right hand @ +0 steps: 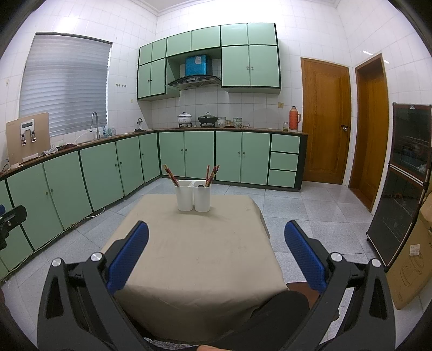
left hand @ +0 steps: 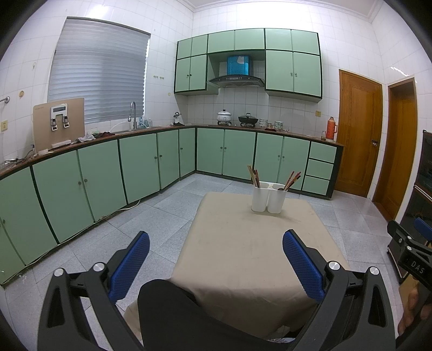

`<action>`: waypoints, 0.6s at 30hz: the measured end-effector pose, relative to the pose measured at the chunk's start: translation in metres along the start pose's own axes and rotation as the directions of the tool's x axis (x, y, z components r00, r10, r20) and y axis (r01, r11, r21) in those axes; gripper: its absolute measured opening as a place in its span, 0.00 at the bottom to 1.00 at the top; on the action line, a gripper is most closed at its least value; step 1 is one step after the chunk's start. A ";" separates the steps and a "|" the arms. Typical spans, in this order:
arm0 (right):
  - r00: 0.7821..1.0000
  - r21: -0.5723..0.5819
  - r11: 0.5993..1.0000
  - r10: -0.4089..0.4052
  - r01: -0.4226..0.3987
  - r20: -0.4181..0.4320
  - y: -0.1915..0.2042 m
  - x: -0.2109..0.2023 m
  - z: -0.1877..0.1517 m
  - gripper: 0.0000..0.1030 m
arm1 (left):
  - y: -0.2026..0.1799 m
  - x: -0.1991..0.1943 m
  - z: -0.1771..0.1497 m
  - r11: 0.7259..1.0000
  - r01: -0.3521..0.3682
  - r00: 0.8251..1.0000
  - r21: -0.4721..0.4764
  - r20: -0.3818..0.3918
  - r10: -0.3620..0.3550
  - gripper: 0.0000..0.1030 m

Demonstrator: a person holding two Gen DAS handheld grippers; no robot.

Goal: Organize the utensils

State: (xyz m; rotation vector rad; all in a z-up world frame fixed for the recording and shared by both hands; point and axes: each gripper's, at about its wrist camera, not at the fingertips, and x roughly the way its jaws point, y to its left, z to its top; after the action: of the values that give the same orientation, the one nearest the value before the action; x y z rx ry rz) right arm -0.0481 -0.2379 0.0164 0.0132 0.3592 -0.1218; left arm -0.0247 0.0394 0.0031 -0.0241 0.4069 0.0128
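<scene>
- Both views are evenly bright, lit from overhead; the ceiling [left hand: 283, 4] washes out to white glare along the top edge.
- The white wall tiles [right hand: 364, 51] carry small shiny highlights, and the floor [right hand: 332, 197] by the doors shows a soft sheen.
- The window blind [left hand: 100, 78] looks grey and dull.
- Shadows are faint and soft.
- Strong fisheye bending curves the cupboards [left hand: 67, 189] and doors, with black corners.
- Focus is fairly sharp throughout, with slight softness toward the rim.
</scene>
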 end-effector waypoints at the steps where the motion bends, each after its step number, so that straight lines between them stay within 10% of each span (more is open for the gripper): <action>1: 1.000 0.000 1.000 0.000 0.000 0.001 0.000 0.000 0.000 0.95 | 0.000 0.000 0.000 1.000 0.000 1.000 0.001 0.001 0.000 0.94; 18: 1.000 0.000 1.000 0.000 0.000 -0.001 0.002 0.000 -0.001 0.95 | -0.003 -0.001 0.001 1.000 0.001 1.000 0.005 0.002 -0.001 0.94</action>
State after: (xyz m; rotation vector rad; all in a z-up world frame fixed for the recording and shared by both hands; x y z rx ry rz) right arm -0.0483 -0.2355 0.0160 0.0135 0.3603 -0.1217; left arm -0.0249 0.0366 0.0040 -0.0189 0.4052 0.0111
